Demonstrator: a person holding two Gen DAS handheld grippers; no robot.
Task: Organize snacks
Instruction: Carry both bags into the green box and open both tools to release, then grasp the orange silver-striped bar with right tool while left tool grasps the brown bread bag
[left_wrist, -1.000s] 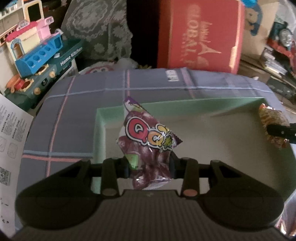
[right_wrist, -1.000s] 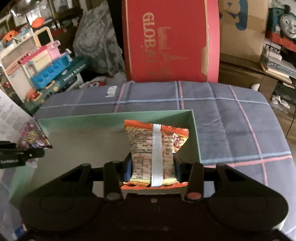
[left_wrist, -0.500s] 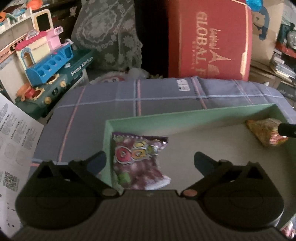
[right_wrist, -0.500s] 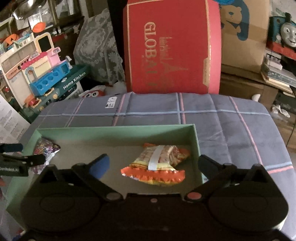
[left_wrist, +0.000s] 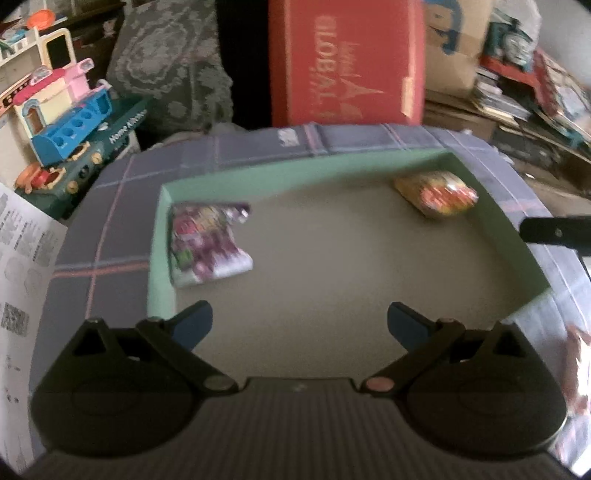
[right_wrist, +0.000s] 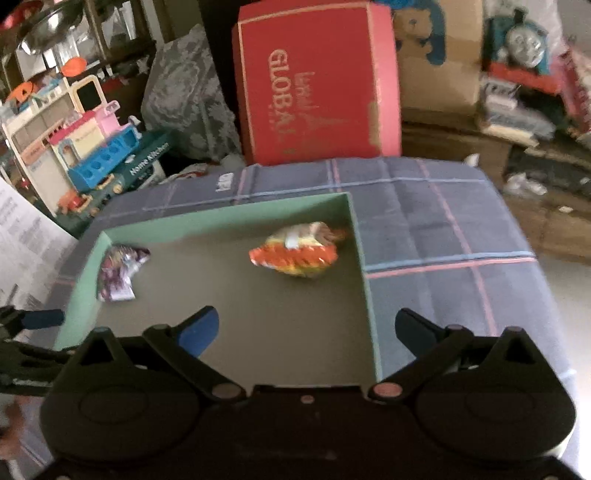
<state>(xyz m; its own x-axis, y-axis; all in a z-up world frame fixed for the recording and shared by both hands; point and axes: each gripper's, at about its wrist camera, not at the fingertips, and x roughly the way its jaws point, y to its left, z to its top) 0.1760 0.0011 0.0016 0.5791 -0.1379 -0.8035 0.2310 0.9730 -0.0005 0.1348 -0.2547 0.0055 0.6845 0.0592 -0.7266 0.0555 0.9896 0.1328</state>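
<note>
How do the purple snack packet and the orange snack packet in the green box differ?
The purple snack packet lies flat against the left wall of the green box; the orange snack packet lies puffed up near the far right corner. The purple one is silvery, the orange one yellow-striped. Neither is held.

The left wrist view is taken from just behind the left gripper, angled steeply down over the near left part of a green tray. The right wrist view is taken from behind the right gripper, likewise tilted down, over the tray's near right side. Both are faced toward a red box at the far end. The tray floor, the purple packet and the orange packet are shared by both views.
</note>
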